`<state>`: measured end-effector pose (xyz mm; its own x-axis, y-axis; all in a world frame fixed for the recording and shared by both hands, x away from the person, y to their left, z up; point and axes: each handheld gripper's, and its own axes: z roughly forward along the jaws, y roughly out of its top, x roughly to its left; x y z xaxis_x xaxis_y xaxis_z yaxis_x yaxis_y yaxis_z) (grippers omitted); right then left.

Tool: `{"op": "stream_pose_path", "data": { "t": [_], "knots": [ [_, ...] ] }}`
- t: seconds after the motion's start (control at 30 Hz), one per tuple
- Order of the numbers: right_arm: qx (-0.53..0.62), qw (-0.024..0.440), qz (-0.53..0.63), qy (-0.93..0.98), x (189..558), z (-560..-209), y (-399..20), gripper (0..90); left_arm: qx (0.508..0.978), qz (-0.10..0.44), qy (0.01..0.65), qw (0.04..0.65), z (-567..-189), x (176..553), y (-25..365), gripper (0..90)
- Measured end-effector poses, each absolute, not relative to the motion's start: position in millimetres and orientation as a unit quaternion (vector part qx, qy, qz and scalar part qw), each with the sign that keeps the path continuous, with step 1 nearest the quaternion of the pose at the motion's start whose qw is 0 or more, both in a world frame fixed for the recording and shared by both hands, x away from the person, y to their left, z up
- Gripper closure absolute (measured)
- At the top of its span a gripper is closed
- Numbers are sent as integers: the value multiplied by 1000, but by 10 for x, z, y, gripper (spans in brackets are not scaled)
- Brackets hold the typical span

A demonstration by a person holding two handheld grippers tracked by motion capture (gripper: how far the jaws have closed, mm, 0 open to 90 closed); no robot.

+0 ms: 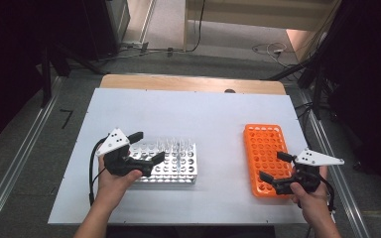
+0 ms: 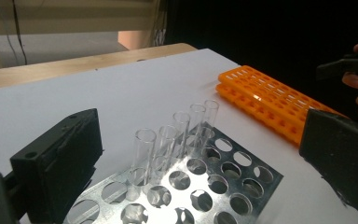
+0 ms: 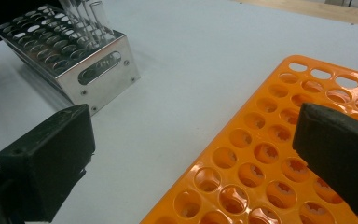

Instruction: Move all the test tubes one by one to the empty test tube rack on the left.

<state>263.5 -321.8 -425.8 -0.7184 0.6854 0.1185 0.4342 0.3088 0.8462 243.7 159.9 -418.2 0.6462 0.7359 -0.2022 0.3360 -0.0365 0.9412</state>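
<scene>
A metal tube rack (image 1: 171, 163) stands left of centre on the white table, with several clear glass tubes (image 1: 171, 145) upright along its far row. My left gripper (image 1: 146, 148) hovers over the rack's left end, open with nothing between its jaws. In the left gripper view the tubes (image 2: 177, 135) rise ahead from the rack (image 2: 223, 186). An empty orange rack (image 1: 265, 157) lies at the right. My right gripper (image 1: 276, 166) is open over its near right corner. The right gripper view has the orange rack (image 3: 261, 158) below its jaws and the metal rack (image 3: 74, 60) at the upper left.
The white board (image 1: 193, 111) covers a wooden table whose far edge (image 1: 193, 83) shows beyond it. Bare white surface lies between the two racks and behind them. Cables and dark stands sit on the floor around the table.
</scene>
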Motion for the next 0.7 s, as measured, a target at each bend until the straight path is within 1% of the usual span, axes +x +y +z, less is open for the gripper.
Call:
{"op": "stream_pose_path", "data": {
  "t": [0.7],
  "knots": [
    [362, 142, 468, 793, 2682, -4321, -3318, 0, 699, 187, 385, 573, -4302, 2171, 1897, 0]
  ]
}}
